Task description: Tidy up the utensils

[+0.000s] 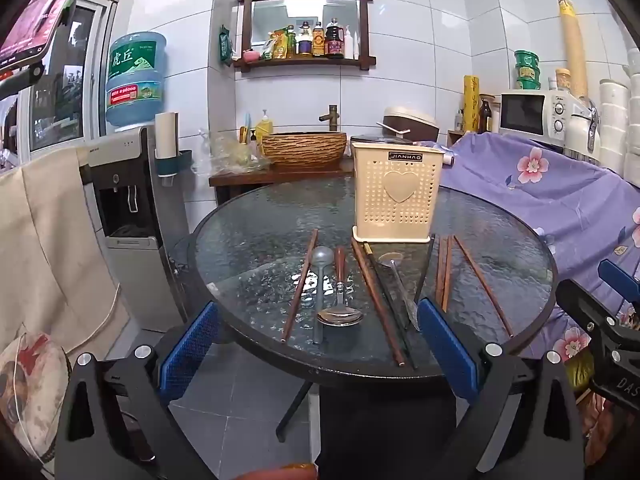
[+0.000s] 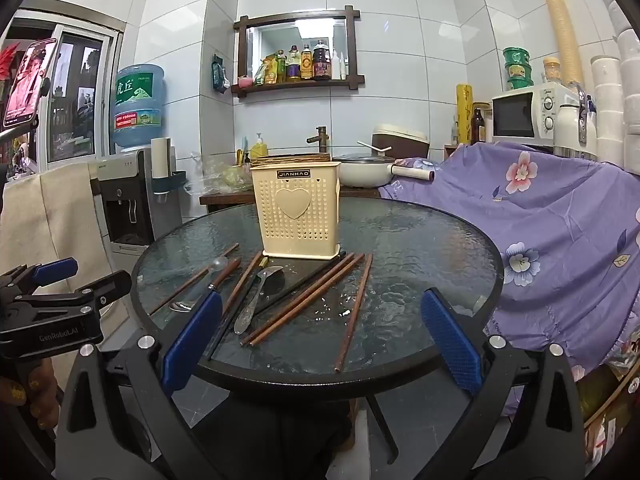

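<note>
Table: a round, dark-rimmed table with a textured glass top (image 1: pixel 256 224) (image 2: pixel 420 240) carries all the utensils; a purple floral cloth (image 1: pixel 560 196) (image 2: pixel 560 208) is draped over something just to its right.
Holder: a cream perforated plastic utensil holder with a raised heart on its face (image 1: pixel 398 192) (image 2: pixel 298 210) stands upright on the far side of the table, nothing visible sticking out of its top.
Left gripper: the left gripper (image 1: pixel 316 340) hovers at the near edge of the table, its blue-padded fingers (image 1: pixel 188 344) spread wide with nothing between them.
Right gripper: the right gripper (image 2: pixel 320 336) is also at the near edge, its blue pads (image 2: pixel 450 340) wide apart and empty.
Chopsticks: several brown wooden chopsticks (image 1: pixel 300 284) (image 2: pixel 356 310) lie flat and scattered in front of the holder, pointing roughly near to far; one dark chopstick (image 1: pixel 390 300) lies among them.
Metal spoon: a steel spoon with a reddish-brown handle (image 1: pixel 340 300) lies left of centre, bowl toward the near edge.
Grey spoon: a grey spoon (image 1: pixel 320 280) lies just left of it, bowl toward the far side.
Ladle-shaped spoon: a silver spoon with a patterned handle (image 1: pixel 396 276) (image 2: pixel 256 296) lies in front of the holder, bowl toward it.
</note>
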Demonstrator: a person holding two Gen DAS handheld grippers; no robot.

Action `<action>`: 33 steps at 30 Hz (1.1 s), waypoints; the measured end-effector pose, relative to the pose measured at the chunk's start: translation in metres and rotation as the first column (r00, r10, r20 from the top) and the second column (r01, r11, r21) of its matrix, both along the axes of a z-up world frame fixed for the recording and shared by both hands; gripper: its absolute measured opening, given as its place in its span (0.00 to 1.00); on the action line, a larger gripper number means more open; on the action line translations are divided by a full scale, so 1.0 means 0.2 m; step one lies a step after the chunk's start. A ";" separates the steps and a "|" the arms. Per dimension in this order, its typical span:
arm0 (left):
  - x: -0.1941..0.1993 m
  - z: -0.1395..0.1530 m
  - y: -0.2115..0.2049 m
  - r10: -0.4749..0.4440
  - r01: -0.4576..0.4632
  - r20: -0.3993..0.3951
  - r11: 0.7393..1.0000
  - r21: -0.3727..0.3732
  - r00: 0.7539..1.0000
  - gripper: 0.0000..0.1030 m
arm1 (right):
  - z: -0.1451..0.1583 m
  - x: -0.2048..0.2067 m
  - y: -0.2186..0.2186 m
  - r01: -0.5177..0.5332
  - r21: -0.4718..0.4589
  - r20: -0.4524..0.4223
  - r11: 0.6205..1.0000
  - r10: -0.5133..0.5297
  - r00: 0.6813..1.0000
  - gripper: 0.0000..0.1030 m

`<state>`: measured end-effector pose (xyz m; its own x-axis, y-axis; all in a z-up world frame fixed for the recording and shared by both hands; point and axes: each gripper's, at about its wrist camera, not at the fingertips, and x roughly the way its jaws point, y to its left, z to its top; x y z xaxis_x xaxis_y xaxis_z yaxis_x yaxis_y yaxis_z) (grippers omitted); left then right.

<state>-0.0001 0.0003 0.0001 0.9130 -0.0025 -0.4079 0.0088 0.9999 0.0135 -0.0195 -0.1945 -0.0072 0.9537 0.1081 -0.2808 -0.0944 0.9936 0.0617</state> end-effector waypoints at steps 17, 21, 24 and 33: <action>0.00 0.01 -0.01 0.005 -0.005 0.001 1.000 0.002 1.000 0.94 | 0.01 0.00 -0.01 -0.002 -0.003 0.004 1.000 0.002 1.000 0.95; 0.00 0.01 -0.01 0.005 -0.005 0.003 1.000 0.003 1.000 0.94 | 0.01 0.00 0.00 0.000 -0.004 0.005 1.000 0.000 1.000 0.95; -0.01 0.01 0.00 0.005 -0.005 0.006 1.000 0.005 1.000 0.94 | 0.01 0.00 0.00 -0.002 -0.002 0.003 1.000 0.002 1.000 0.95; -0.01 0.02 0.00 0.008 -0.008 0.010 1.000 0.007 1.000 0.94 | 0.02 0.00 -0.01 -0.003 -0.001 0.004 1.000 0.003 1.000 0.95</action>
<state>-0.0016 -0.0001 0.0033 0.9170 0.0073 -0.3988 0.0008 0.9998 0.0201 -0.0190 -0.1960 -0.0032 0.9544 0.1110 -0.2770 -0.0981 0.9934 0.0601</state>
